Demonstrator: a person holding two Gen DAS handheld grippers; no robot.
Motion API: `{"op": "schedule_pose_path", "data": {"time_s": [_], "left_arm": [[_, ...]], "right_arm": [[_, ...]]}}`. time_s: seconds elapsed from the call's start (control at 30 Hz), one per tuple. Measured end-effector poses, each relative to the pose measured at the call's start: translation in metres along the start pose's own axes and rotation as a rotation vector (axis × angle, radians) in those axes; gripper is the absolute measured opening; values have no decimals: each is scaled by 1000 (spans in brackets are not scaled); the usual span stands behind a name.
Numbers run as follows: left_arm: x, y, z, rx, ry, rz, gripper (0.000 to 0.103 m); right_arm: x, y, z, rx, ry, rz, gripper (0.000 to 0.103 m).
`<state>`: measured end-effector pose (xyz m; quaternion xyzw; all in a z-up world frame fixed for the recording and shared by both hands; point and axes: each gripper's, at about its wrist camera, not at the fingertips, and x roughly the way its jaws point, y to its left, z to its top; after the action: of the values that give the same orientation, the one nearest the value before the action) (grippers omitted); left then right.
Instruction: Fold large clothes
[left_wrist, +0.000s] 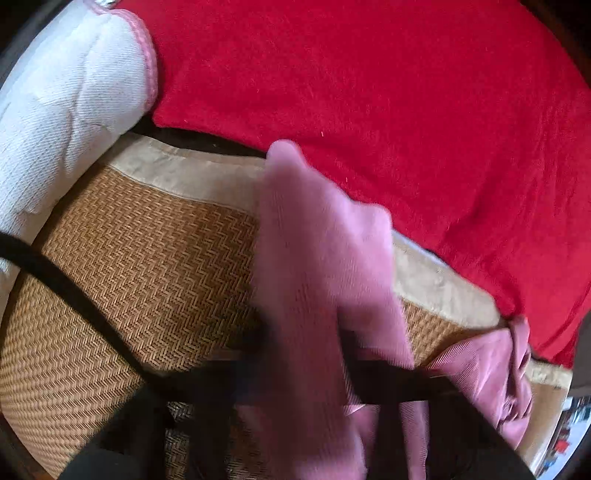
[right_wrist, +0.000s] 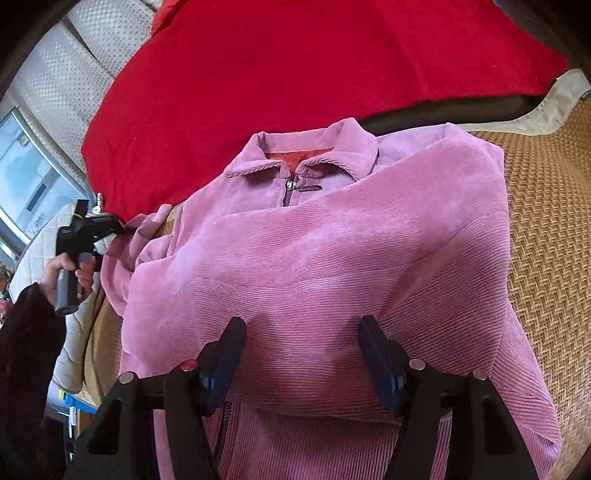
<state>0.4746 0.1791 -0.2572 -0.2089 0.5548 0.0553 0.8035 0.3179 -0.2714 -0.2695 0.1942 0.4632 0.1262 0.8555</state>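
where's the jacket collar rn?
Right wrist view, upper centre: the collar tops the pink jacket, lying at the edge of the red blanket, woven mat to its right.

Woven mat (right_wrist: 554, 221), red blanket (right_wrist: 295, 74), perhaps a window (right_wrist: 26, 177) at left.

we see the right gripper (right_wrist: 301, 354) as a black frame with two dark blue fingers (right_wrist: 380, 365), silver round screw heads on its arms and one red cap. the left gripper (right_wrist: 123, 229) is black, on a grey handle in a hand (right_wrist: 68, 271) that emerges from a dark, perhaps maroon, sleeve (right_wrist: 26, 332). up close its own fingers are a dark blur.
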Motion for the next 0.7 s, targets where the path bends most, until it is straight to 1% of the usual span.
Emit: {"op": "schedule_pose_path", "data": {"time_s": [0.03,0.1,0.13,0.2,0.27,0.33,0.37,0.4,0.47,0.53,0.57,0.6,0.63,0.67,0.7], "left_arm": [[-4,0,-2,16,-11,-12,5],[-24,-4,-10,67,-83,-56,4],[-40,-10,-16,107,-122,-94,4],[-64,-24,-26,182,-172,-118,4],[-98,-53,-45,308,-226,-130,3],[-127,-83,-68,413,-268,-163,3],[-145,-106,-86,485,-289,-189,3],[-156,-126,-97,535,-298,-202,4],[-173,-164,-128,632,-297,-228,4],[-181,-203,-167,740,-270,-278,4],[-183,-222,-191,806,-241,-305,6],[-183,-238,-212,867,-213,-317,11],[-181,-252,-238,950,-177,-324,27],[-180,-256,-249,992,-170,-323,44],[-180,-251,-263,1031,-186,-320,47]], "right_arm": [[0,0,0,1,1,3,67],[-1,-2,1,14,5,16,67],[-1,-4,2,26,7,25,67],[-4,-10,4,69,9,54,66],[-6,-16,4,111,8,77,65],[-11,-25,5,168,0,106,65],[-13,-29,5,191,-7,111,65],[-15,-33,6,212,-17,112,65],[-23,-45,7,266,-49,106,65],[-32,-58,10,326,-84,115,65],[-37,-64,12,350,-102,117,65],[-43,-70,13,370,-124,109,65],[-49,-74,15,382,-146,98,68],[-55,-78,16,392,-168,87,68],[-60,-81,17,403,-185,79,69]]}}
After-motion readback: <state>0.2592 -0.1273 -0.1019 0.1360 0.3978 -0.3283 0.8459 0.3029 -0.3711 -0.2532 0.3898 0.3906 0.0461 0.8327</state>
